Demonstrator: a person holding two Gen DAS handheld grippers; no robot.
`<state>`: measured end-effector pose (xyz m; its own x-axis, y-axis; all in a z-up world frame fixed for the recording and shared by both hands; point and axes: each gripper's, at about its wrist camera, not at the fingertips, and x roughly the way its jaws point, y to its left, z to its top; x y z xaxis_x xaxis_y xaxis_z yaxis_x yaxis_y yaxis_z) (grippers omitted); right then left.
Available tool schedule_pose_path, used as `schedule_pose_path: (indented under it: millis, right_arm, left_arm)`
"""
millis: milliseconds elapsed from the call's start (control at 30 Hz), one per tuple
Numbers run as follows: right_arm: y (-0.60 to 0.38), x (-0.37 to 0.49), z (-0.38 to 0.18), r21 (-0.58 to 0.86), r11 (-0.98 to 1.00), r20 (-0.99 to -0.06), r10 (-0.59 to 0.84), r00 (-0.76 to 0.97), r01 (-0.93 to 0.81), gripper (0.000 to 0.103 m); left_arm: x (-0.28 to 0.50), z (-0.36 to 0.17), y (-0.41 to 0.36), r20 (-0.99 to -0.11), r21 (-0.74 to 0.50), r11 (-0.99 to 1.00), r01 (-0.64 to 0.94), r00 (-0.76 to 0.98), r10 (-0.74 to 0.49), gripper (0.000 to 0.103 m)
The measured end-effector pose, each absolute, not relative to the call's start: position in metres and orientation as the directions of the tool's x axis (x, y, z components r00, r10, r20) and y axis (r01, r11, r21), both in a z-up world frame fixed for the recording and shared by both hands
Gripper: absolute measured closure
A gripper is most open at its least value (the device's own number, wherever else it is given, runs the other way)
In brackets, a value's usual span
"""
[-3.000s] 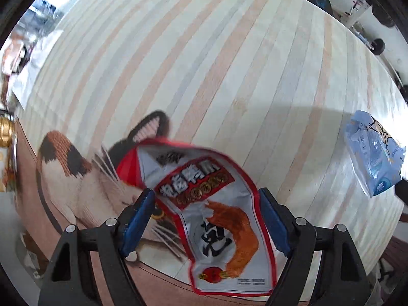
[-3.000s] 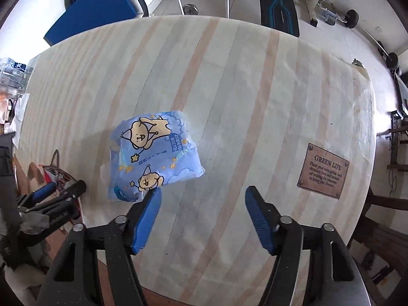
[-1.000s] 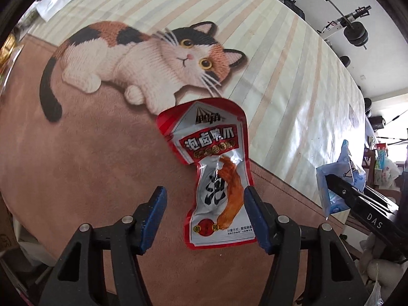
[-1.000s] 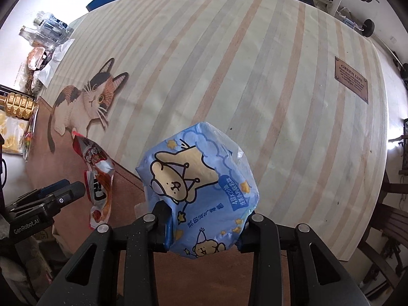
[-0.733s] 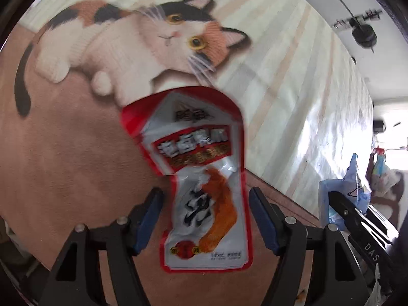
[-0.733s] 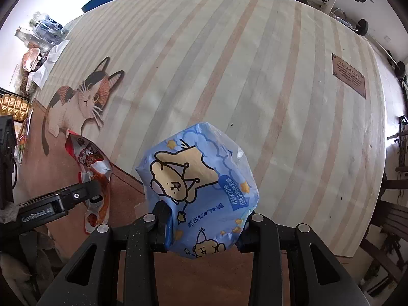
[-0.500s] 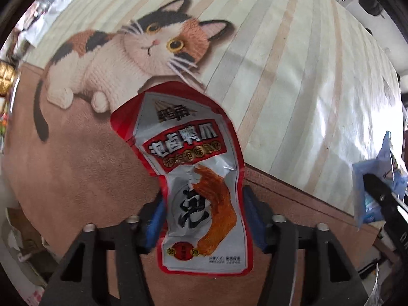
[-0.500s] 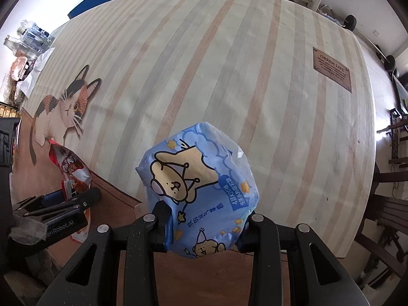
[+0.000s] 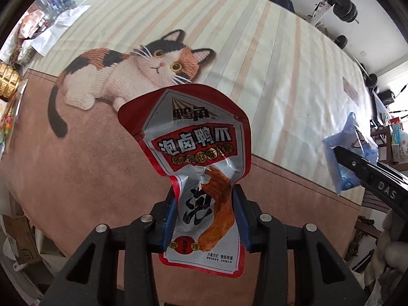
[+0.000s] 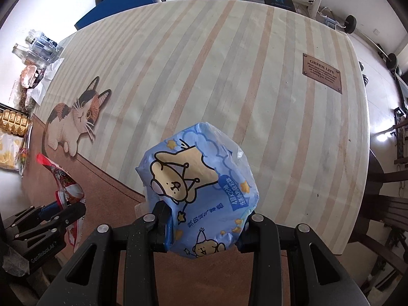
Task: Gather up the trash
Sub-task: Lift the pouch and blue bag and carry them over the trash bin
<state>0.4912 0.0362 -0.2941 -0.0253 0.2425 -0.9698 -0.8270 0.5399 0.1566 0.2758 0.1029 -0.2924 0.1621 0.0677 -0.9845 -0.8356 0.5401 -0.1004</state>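
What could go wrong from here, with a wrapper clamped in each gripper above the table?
1. The left gripper pinches the red snack wrapper only at its crumpled lower half; the slick foil might slide out.
2. The right gripper squeezes the puffy blue tissue pack near its bottom, so it could pop free.
3. Both grippers hang close together and might bump.

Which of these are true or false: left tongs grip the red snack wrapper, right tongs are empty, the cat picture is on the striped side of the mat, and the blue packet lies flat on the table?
1. The left tongs grip the red snack wrapper. True.
2. The right tongs are empty. False: they are shut on the blue packet.
3. The cat picture sits on the striped part of the mat. True.
4. The blue packet lies flat on the table. False: it is held up in the tongs.
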Motion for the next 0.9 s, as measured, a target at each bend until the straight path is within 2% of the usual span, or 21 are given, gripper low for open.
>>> schedule_pose_path:
  millis: [233,400,533,733,900]
  right_arm:
    - [0.011,0.447,-0.26,0.207,0.508,-0.95,0.31,-0.046,-0.836,0.066]
    - [-0.032,0.382,-0.24,0.243,0.472,-0.931,0.36,-0.066,-0.848,0.066]
    - [-0.081,0.303,-0.246,0.27,0.466,-0.925,0.369,-0.093,-0.843,0.066]
    - [-0.159,0.188,-0.313,0.3,0.453,-0.942,0.278,-0.187,-0.839,0.066]
    - [-0.198,0.13,-0.417,0.313,0.475,-0.95,0.161,-0.269,-0.823,0.066]
  left_arm:
    - [0.201,-0.255,0.074,-0.96,-0.167,0.51,-0.844,0.258,0.113,0.066]
    - [0.134,-0.264,0.037,-0.937,-0.226,0.489,-0.843,0.325,0.127,0.066]
    - [0.063,-0.278,-0.004,-0.927,-0.278,0.461,-0.843,0.362,0.102,0.066]
    - [-0.036,-0.354,-0.05,-0.945,-0.308,0.363,-0.879,0.326,-0.014,0.066]
    - [-0.071,-0.461,-0.062,-0.947,-0.319,0.281,-0.905,0.292,-0.136,0.065]
